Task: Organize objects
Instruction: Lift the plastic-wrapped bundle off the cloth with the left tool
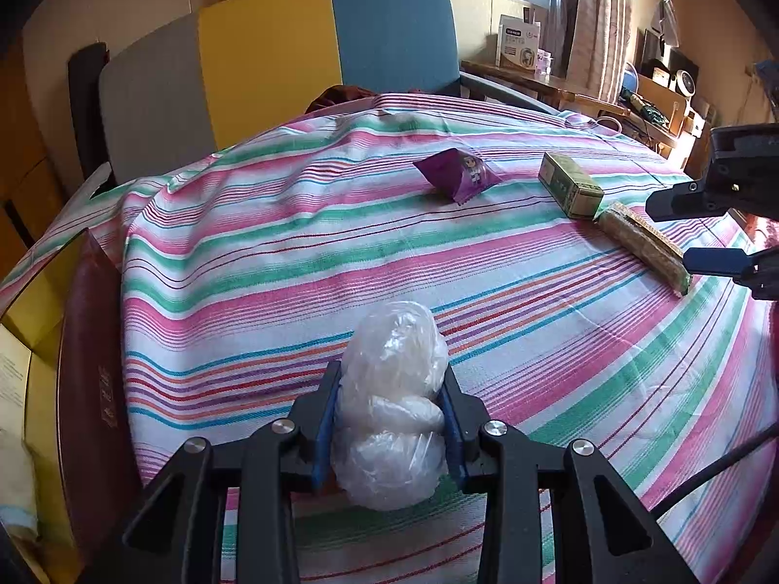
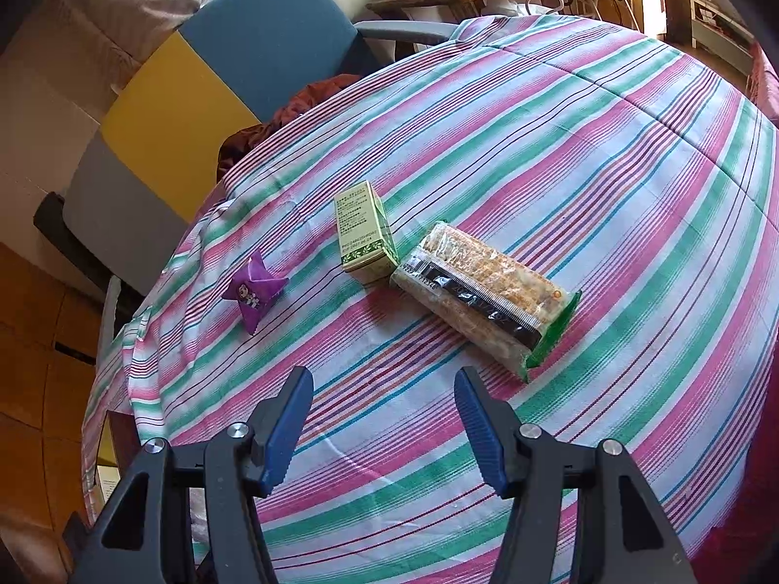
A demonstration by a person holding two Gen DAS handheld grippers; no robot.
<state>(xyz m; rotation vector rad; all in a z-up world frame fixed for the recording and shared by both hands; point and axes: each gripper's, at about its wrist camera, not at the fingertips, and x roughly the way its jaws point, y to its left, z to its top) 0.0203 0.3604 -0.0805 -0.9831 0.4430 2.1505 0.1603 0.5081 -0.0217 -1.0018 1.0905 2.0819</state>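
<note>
The left gripper is pinched on a clear plastic bag of something pale and soft, its blue pads pressing into the bundle's waist from both sides. The bag bulges above and below the pinch, low over the striped cloth; whether its underside touches the cloth I cannot tell from this angle.

The right gripper is spread, with nothing between its pads. In its own view the other three things lie ahead on the cloth: the cracker packet at about one o'clock and nearest, the green box at twelve and touching the packet's far end, the purple sachet at about eleven and well apart from both.

The relation that matters is the packet's long axis — it runs from ten o'clock to four o'clock across the right gripper's view, so it lies slantwise to the line between the pads. To take it across its narrow width, I judge the right hand would need to roll until its pads face the packet's two long sides.

From the left wrist view the same row lies at one to two o'clock, far across the cloth, with the right gripper's fingers right beside the packet's end. The right hand is plainly the nearer one — the left is already occupied.
</note>
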